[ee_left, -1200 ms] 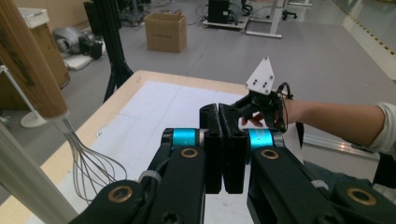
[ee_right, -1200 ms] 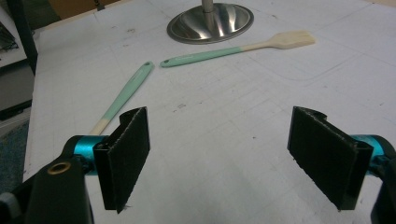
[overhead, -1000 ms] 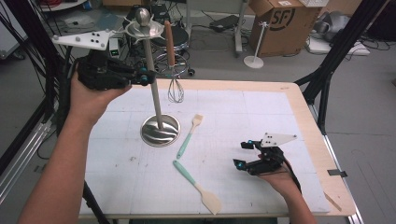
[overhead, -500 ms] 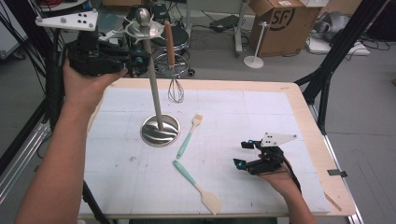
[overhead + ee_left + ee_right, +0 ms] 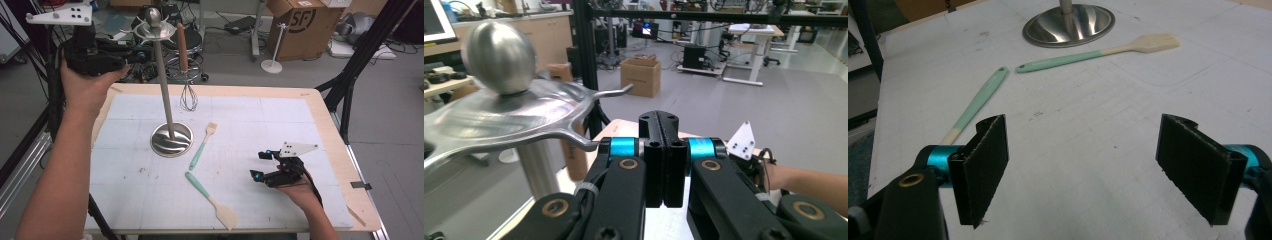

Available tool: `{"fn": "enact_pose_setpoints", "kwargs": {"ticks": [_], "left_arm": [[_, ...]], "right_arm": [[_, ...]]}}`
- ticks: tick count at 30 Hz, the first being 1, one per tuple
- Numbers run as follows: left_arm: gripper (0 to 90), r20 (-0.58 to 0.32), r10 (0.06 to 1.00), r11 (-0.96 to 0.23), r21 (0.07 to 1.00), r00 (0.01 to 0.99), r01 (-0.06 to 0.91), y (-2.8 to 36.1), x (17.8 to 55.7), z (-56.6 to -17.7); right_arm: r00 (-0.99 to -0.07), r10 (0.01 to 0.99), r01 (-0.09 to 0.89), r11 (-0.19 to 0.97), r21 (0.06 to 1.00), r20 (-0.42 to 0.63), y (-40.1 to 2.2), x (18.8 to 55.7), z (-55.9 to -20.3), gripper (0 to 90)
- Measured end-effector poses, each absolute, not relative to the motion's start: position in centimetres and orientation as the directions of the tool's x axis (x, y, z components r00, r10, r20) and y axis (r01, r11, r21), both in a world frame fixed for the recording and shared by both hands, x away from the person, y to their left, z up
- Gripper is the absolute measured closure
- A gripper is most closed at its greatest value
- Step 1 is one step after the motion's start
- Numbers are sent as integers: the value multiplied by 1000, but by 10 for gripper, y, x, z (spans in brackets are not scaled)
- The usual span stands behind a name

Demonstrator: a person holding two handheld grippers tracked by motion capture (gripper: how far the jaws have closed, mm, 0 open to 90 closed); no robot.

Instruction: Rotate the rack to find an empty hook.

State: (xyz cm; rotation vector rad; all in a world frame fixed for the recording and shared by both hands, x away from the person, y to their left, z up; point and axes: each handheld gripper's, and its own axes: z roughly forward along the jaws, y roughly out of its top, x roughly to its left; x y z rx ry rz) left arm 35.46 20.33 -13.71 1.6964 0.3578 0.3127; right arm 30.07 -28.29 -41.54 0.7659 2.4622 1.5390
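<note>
A steel utensil stand (image 5: pixel 171 139) rises from its round base to a ball top (image 5: pixel 153 17) with a ring of hooks. A whisk (image 5: pixel 188 96) with a wooden handle hangs from one hook. Two teal-handled spatulas lie on the white mat, one (image 5: pixel 202 147) beside the base and one (image 5: pixel 210 200) nearer the front. My left gripper (image 5: pixel 125 59) is held high, left of the stand's top, its jaws shut on nothing (image 5: pixel 663 120), with the ball (image 5: pixel 499 55) close by. My right gripper (image 5: pixel 259 165) rests low at the right, open (image 5: pixel 1088 165), facing both spatulas (image 5: pixel 1073 57) (image 5: pixel 978 102).
The white mat covers a wooden table (image 5: pixel 320 107). Behind the table are a cardboard box (image 5: pixel 295 22), a small white stand (image 5: pixel 272 62), cables on the floor and black frame legs (image 5: pixel 350 85) at the right.
My left gripper has risen a little and drifted left, from beside the stand's pole to level with its top. The right gripper has not moved.
</note>
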Motion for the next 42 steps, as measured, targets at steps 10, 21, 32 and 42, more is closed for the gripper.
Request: {"fn": "enact_pose_setpoints", "kwargs": {"ticks": [10, 21, 32, 42], "left_arm": [[896, -15, 436, -124, 989, 900, 77, 214, 355, -138], [828, -35, 393, -120, 989, 919, 89, 208, 343, -162], [684, -61, 366, -140, 983, 929, 120, 192, 338, -198], [532, -71, 323, -144, 982, 944, 123, 174, 332, -225]], "right_arm": [[-862, 486, 345, 351, 871, 146, -282, 302, -416, 206], [-863, 483, 344, 348, 872, 148, -283, 300, -415, 207], [-863, 484, 341, 344, 875, 146, -284, 300, -415, 207], [-862, 484, 341, 337, 878, 149, -285, 299, -414, 207]]}}
